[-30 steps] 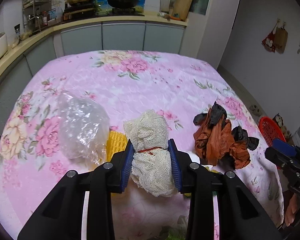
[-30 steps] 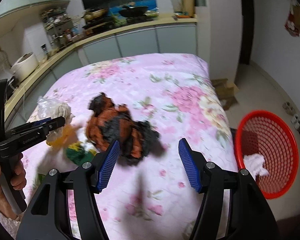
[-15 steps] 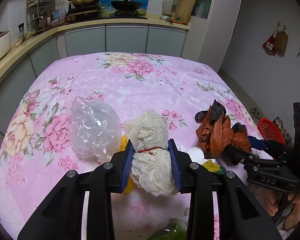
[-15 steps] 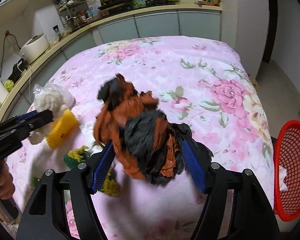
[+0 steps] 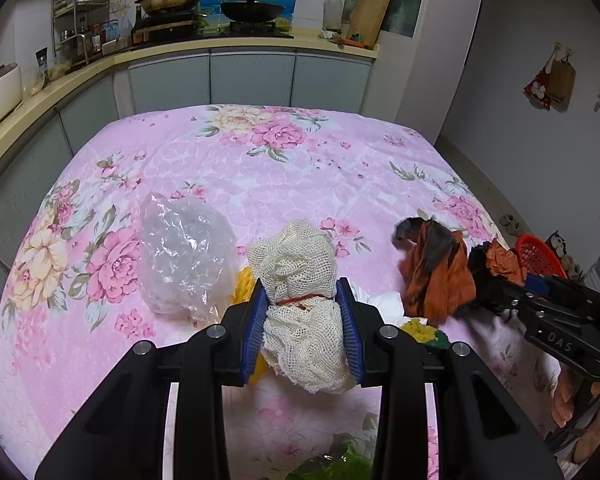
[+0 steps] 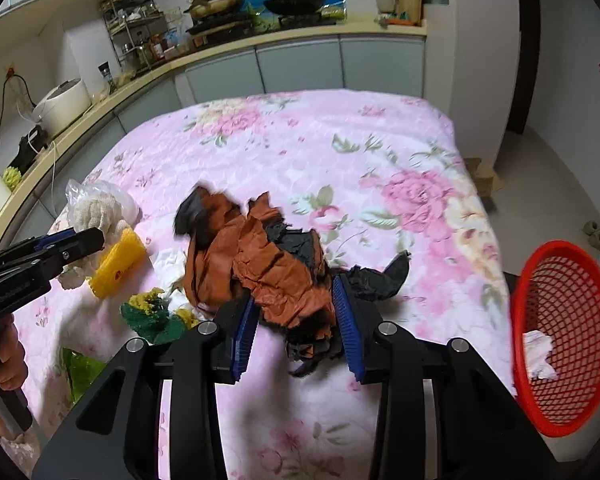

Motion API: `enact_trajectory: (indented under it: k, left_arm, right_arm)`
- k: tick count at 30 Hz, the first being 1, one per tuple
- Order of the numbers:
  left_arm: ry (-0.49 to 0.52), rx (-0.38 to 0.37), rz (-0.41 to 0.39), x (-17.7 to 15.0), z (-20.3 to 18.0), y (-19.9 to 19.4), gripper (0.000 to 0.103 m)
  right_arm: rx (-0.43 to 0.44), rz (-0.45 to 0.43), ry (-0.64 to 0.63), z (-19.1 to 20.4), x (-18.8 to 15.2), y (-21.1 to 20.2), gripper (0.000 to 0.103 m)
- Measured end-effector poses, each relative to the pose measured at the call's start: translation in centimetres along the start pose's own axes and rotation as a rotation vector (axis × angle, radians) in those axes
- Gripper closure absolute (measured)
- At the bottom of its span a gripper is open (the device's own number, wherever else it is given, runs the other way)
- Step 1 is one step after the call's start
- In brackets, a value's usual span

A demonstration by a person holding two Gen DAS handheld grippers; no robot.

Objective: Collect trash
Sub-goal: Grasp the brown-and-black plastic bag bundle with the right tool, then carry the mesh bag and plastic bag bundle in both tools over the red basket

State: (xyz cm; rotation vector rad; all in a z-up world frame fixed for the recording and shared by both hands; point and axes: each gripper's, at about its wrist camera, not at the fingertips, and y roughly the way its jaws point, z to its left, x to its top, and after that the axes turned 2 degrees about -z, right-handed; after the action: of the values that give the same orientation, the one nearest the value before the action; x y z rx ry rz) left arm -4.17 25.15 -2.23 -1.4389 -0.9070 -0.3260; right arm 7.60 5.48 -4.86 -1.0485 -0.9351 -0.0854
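- Trash lies in a loose cluster on the desk (image 5: 300,160), which is covered by a pink cloth printed with flowers.
- Left hand-held gripper (image 5: 305,332) is clamped on a cream mesh bundle (image 5: 300,280): a coarse open-weave net, bunched up, cinched by a thin red band at its waist, with both blue pads pressed into its sides.
- At 10 o'clock from that bundle sits a crumpled clear plastic bag (image 5: 184,256), glossy and wrinkled, resting on the cloth just beside it.
- Behind the bundle a yellow ridged piece (image 6: 118,264) peeks out; the right wrist view shows it lying flat, touching a bit of white tissue (image 6: 168,264).
- Right hand-held gripper (image 6: 296,328) is closed on a wad of orange and black crumpled paper (image 6: 268,264), creased and torn at the edges, with a black flap sticking out toward 3 o'clock.
- At 9 o'clock from the right hand-held gripper lies a green and yellow fuzzy scrap (image 6: 156,314), near the wad.
- A red mesh basket (image 6: 572,344) stands beyond the desk's edge at 3 o'clock in the right wrist view, well apart from the wad, with one white crumpled tissue (image 6: 538,354) inside.
- In the left wrist view the wad sits at 3 o'clock from the mesh bundle, near it but apart.
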Motion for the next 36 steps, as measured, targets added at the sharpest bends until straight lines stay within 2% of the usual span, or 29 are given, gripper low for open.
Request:
enact_trajectory:
  k: [11, 36]
  left_arm:
    - [0.028, -0.003, -0.014, 0.2, -1.3, -0.9, 0.07]
    - [0.143, -0.015, -0.1, 2.9, -6.9, -3.1, 0.07]
  right_arm:
    - [-0.002, -0.055, 0.087, -2.7, -0.1, -2.9, 0.07]
    - [-0.009, -0.168, 0.135, -4.6, 0.6, -7.8, 0.07]
